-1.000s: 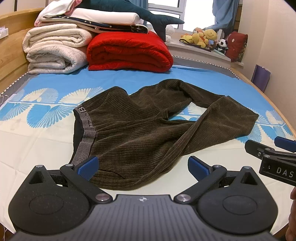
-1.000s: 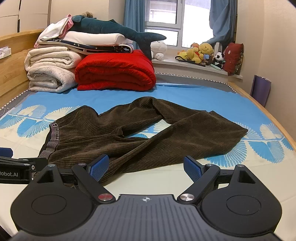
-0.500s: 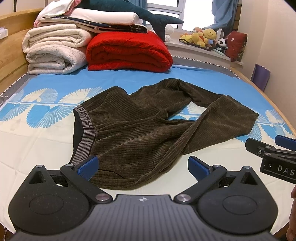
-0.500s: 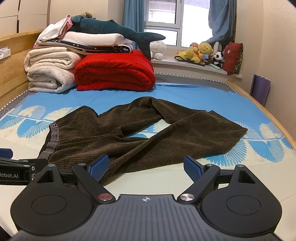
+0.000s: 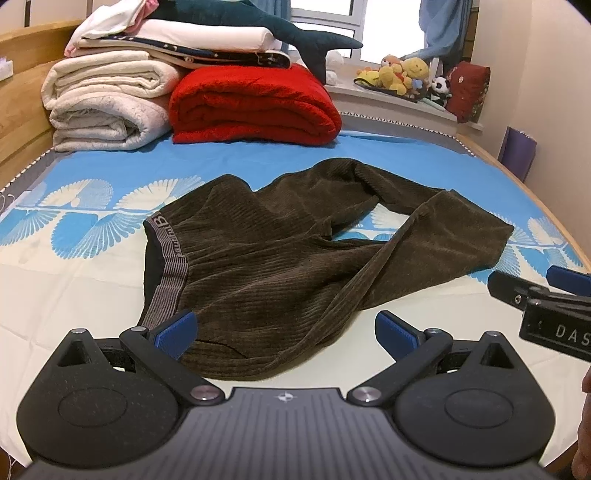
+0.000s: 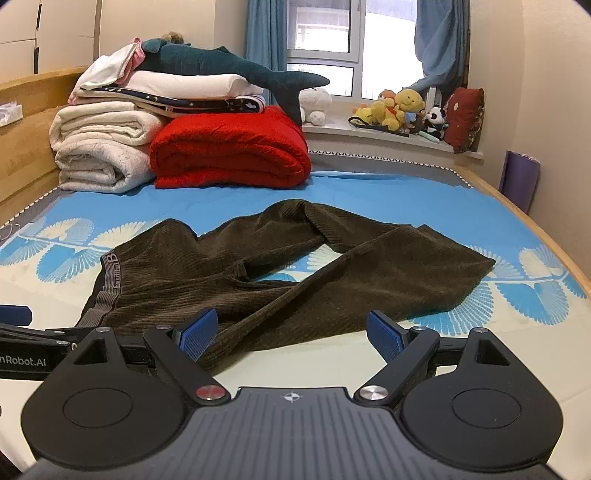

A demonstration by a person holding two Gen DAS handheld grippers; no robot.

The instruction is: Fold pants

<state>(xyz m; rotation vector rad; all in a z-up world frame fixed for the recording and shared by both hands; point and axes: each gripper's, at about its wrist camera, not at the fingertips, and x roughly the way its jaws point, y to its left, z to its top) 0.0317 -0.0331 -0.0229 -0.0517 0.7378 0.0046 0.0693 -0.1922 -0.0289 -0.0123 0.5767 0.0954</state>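
Dark brown corduroy pants (image 5: 280,266) (image 6: 280,284) lie crumpled on the bed, with the grey waistband (image 5: 171,266) at the left and the two legs crossing toward the right. My left gripper (image 5: 284,332) hovers open just above the near hem of the pants, nothing between its blue pads. My right gripper (image 6: 291,332) is also open, over the near edge of the lower leg, and holds nothing. Each gripper shows at the side of the other's view: right gripper (image 5: 543,295), left gripper (image 6: 22,321).
The bed sheet (image 5: 74,280) is blue and cream with a fan print. Folded white blankets (image 5: 107,107), a red blanket (image 5: 255,107) and a plush shark (image 5: 266,22) are stacked at the far end. Soft toys (image 6: 402,107) line the window sill. A wooden bed rail (image 6: 517,214) runs along the right.
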